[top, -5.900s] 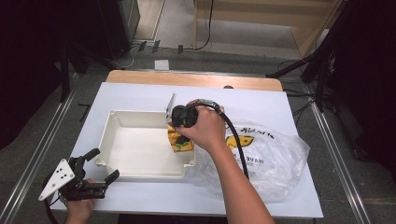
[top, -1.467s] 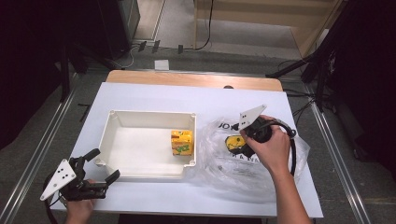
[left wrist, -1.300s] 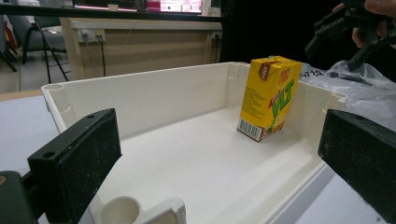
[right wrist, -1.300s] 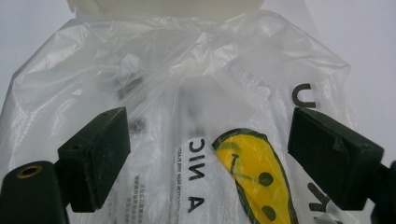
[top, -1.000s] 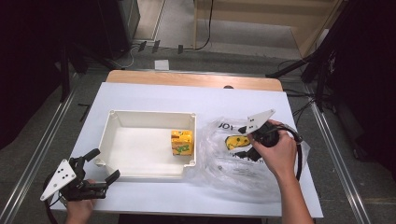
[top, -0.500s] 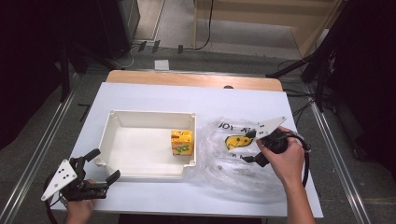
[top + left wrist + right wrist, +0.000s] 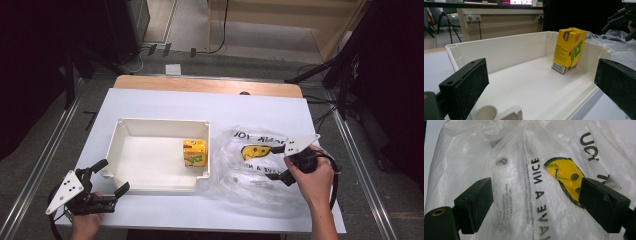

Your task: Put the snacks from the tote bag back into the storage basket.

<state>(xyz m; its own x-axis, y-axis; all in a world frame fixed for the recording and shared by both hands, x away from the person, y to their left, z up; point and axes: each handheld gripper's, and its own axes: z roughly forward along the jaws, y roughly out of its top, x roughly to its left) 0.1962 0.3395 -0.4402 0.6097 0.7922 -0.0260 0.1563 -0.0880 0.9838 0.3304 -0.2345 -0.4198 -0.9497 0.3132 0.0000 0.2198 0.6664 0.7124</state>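
A yellow drink carton (image 7: 194,152) (image 7: 569,50) stands upright in the white bin (image 7: 131,129) (image 7: 506,50), against its right wall. A clear plastic bag (image 7: 250,170) (image 7: 531,170) with a yellow smiley face and black lettering lies crumpled on the table right of the bin. My right gripper (image 7: 283,162) (image 7: 535,202) is open above the bag's right part, nothing between its jaws. My left gripper (image 7: 109,176) (image 7: 541,92) is open at the bin's front left corner, pointed at the carton from a distance.
The white table (image 7: 165,102) has a wooden strip (image 7: 207,86) along its far edge. Metal rails (image 7: 350,145) run along both sides of the table. A black cable (image 7: 335,182) loops from my right gripper.
My right gripper left the carton in the bin, moved right over the bag, then drifted right and toward the front. The left gripper stayed put.
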